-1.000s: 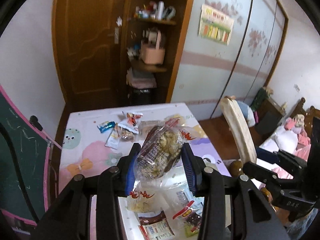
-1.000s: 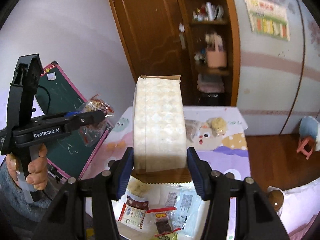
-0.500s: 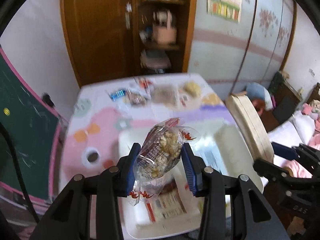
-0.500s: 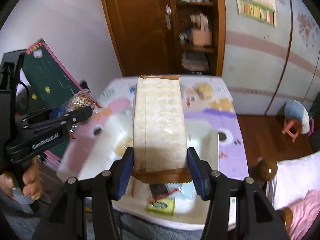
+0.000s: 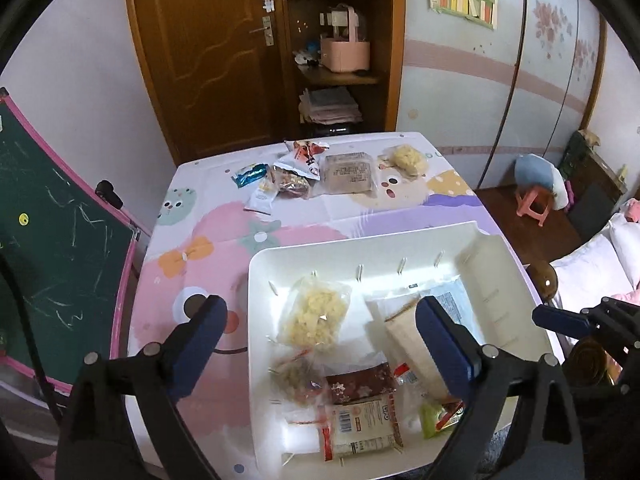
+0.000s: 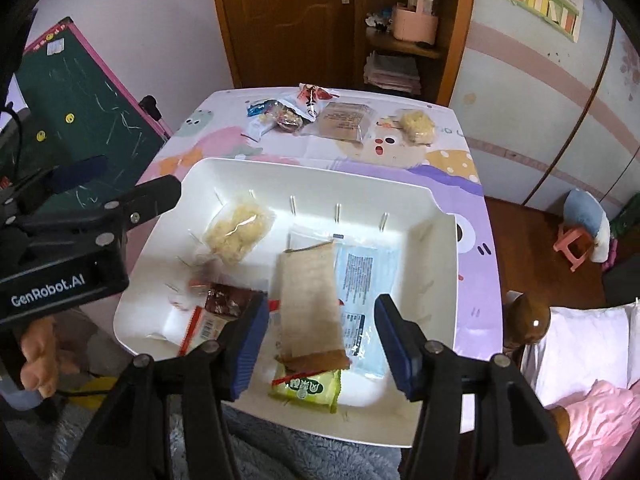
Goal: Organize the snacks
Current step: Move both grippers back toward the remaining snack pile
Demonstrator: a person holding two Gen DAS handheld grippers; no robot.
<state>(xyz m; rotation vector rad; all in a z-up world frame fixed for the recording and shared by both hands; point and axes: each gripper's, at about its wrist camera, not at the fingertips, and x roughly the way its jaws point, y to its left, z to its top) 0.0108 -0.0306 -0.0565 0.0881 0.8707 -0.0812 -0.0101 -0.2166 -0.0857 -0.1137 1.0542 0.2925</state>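
Judging by the white tray [image 5: 472,236], most snacks are binned; five packets [image 5: 348,172] remain at the counter's [image 5: 224,232] twelve o'clock edge. Both jaws are opening with nothing clamped: left gripper [image 5: 320,332] and right gripper [image 6: 320,336].

Tray [image 5: 404,236] near rim: cut off behind the gripper bodies in both views.
Clear snack bag [image 6: 192,284]: smeared by blur, contents unreadable, perhaps nuts.
Packet print: too small to read.
Person's hand [image 6: 38,364]: partly cropped at the edge.

A table under a pastel cartoon-print cloth [image 5: 224,240] carries a white plastic tray [image 5: 360,240]. Loose snack packets [image 5: 304,172] lie along its far edge.
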